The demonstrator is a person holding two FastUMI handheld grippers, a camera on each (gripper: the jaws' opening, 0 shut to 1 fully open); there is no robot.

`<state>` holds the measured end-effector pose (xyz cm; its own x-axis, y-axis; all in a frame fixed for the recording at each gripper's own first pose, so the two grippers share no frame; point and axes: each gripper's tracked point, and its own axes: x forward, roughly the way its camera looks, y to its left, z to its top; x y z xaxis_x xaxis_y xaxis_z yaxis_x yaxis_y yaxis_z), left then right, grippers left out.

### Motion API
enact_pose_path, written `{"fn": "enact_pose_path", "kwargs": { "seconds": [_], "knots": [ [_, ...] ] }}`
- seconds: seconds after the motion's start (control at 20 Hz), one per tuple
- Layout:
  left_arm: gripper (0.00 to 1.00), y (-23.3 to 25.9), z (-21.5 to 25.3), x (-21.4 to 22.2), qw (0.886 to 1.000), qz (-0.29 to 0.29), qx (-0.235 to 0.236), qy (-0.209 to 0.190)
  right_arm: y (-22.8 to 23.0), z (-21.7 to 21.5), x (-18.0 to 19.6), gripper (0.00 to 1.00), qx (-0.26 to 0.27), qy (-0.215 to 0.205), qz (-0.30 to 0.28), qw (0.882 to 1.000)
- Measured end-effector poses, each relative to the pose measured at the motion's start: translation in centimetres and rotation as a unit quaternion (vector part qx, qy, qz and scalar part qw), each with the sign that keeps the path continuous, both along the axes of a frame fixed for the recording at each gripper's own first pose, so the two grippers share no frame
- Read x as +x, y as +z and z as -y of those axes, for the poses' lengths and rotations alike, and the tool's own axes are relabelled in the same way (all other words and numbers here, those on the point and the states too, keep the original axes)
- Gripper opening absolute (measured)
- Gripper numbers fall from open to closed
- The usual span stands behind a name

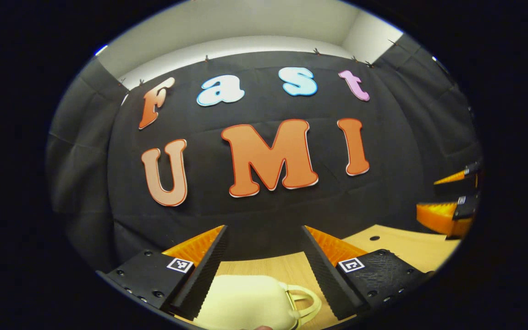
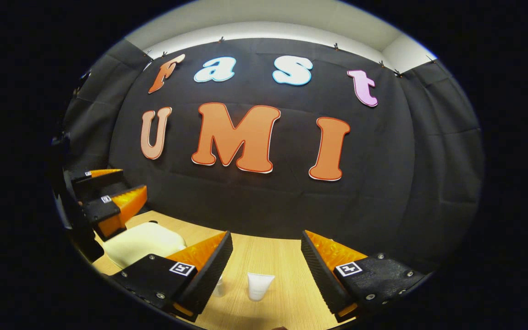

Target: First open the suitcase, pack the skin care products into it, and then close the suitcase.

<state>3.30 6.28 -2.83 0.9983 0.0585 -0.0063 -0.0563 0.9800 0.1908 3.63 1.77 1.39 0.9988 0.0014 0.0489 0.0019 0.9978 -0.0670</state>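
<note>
**Q:** Jaws first: how do they stand?

**A:** Both pairs are spread wide and hold nothing. The left gripper (image 1: 264,270) hangs above the cream suitcase (image 1: 250,302), its fingers straddling the case from above without touching it. The right gripper (image 2: 266,275) is just as open over the wooden table (image 2: 282,256), with a small white tube (image 2: 259,285) standing between and beyond its fingertips.

**Q:** Where does the suitcase sit, then?

**A:** On the table, low in the left gripper view, with its looped handle (image 1: 303,300) toward that gripper's right finger. In the right gripper view the same case (image 2: 142,243) lies off to the left, and the left gripper (image 2: 108,201) hovers over it.

**Q:** Is it open? Anything inside?

**A:** It looks closed; I see the rounded shell and no interior, so its contents can't be told. I'd judge that opening has not begun and nothing is packed.

**Q:** And the skin care products?

**A:** The tube stands cap-down on the bare table. Something pale and small sits just beside the right gripper's left finger (image 2: 206,268), half hidden; I can't say what it is.

**Q:** What could go wrong from here?

**A:** The shell is smooth and curved, so fingers closing on it rather than on the handle or seam would likely slide off or push the light case across the table. A standing tube tips easily; a finger clipping it on the way down would knock it flat or roll it away. And with both grippers working near each other, they could collide over the case.
</note>
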Motion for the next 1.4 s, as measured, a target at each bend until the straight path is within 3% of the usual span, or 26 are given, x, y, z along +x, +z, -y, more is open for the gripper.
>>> {"fn": "enact_pose_path", "kwargs": {
  "seconds": [0.25,0.5,0.6,0.65,0.85,0.9,1.1,1.15,1.2,1.3,1.35,1.4],
  "knots": [
    [0.97,-8.0,1.4,1.5,0.994,-0.092,0.057,-0.035,-0.6,2.1,0.8,0.96,-0.005,-0.027,-0.012,1.0],
    [0.92,-13.9,3.5,1.6,0.97,-0.16,0.157,-0.089,-1.4,2.8,1.5,0.96,-0.011,-0.031,-0.021,0.999],
    [0.85,-16.0,4.4,1.2,0.959,-0.182,0.189,-0.107,-1.6,3.2,1.6,0.95,-0.013,-0.033,-0.022,0.999],
    [0.81,-17.8,4.7,1.0,0.947,-0.203,0.22,-0.116,-1.9,3.4,1.7,0.96,-0.012,-0.034,-0.024,0.999],
    [0.85,-21.3,5.8,0.2,0.917,-0.239,0.285,-0.145,-2.4,4.2,2.1,0.96,-0.009,-0.037,-0.029,0.999],
    [0.75,-22.2,5.9,0.0,0.91,-0.245,0.299,-0.15,-2.6,4.4,2.1,0.95,-0.011,-0.039,-0.03,0.999],
    [0.75,-23.9,7.1,0.3,0.881,-0.26,0.359,-0.168,-3.0,4.9,2.4,0.96,-0.012,-0.041,-0.033,0.999],
    [0.79,-24.7,7.3,0.2,0.863,-0.269,0.392,-0.17,-3.1,5.0,2.5,0.96,-0.011,-0.041,-0.034,0.998],
    [0.76,-24.4,8.2,0.3,0.846,-0.257,0.43,-0.183,-3.3,5.0,2.5,0.96,-0.01,-0.04,-0.037,0.998],
    [0.75,-26.2,8.6,-0.5,0.823,-0.281,0.458,-0.184,-3.3,5.2,2.6,0.96,-0.012,-0.043,-0.036,0.998],
    [0.65,-27.1,8.2,-1.1,0.813,-0.299,0.462,-0.189,-3.3,5.3,2.6,0.96,-0.014,-0.044,-0.036,0.998],
    [0.54,-27.1,7.5,-0.9,0.817,-0.296,0.461,-0.18,-3.4,5.3,2.6,0.96,-0.015,-0.044,-0.037,0.998]
  ]
}}
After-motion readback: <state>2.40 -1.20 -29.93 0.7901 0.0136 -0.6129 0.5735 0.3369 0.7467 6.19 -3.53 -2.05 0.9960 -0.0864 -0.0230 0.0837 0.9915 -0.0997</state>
